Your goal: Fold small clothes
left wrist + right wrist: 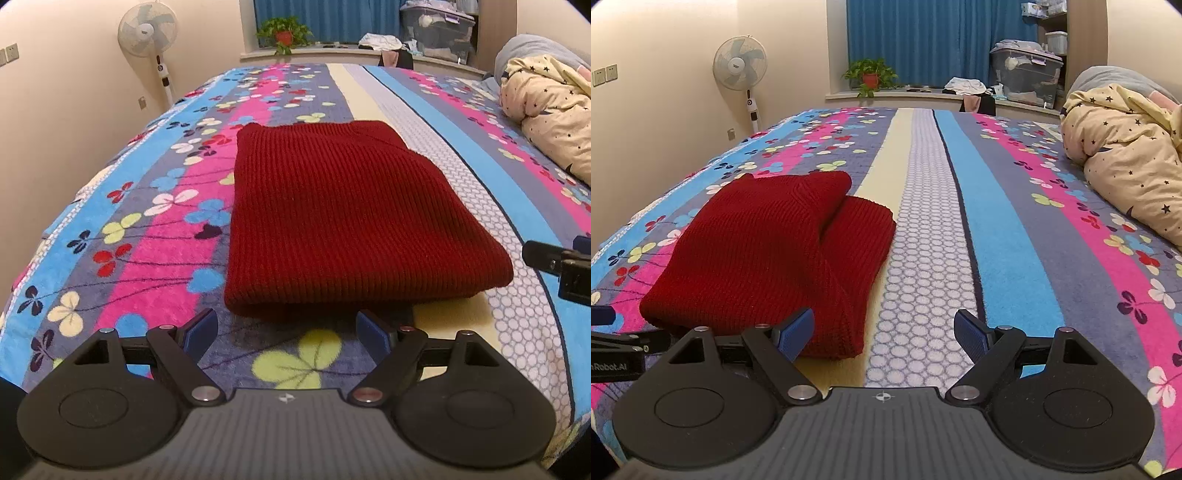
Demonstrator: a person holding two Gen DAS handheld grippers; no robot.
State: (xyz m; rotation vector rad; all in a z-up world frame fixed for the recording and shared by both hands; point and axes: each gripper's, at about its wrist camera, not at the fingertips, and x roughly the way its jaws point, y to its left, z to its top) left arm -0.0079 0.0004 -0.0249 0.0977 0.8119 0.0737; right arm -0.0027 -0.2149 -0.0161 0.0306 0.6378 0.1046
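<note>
Red ribbed knit, the sweater point(343, 218) lies folded on the striped floral blanket point(147, 258), just ahead of both grippers. Left gripper point(286, 330) and right gripper point(884, 334) hang over the blanket with jaws spread wide and nothing between them. A clear storage bin point(1027, 77) by the window ledge holds bundled items I cannot identify. Fan point(739, 64), potted plant point(870, 75) and starred quilt point(1126, 166) stand well apart from the sweater.

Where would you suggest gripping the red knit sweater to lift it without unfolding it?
Grip the red knit sweater at its thick, rounded near fold, coming from the near side with both open grippers: that doubled edge faces them and probably holds the layers together.
</note>
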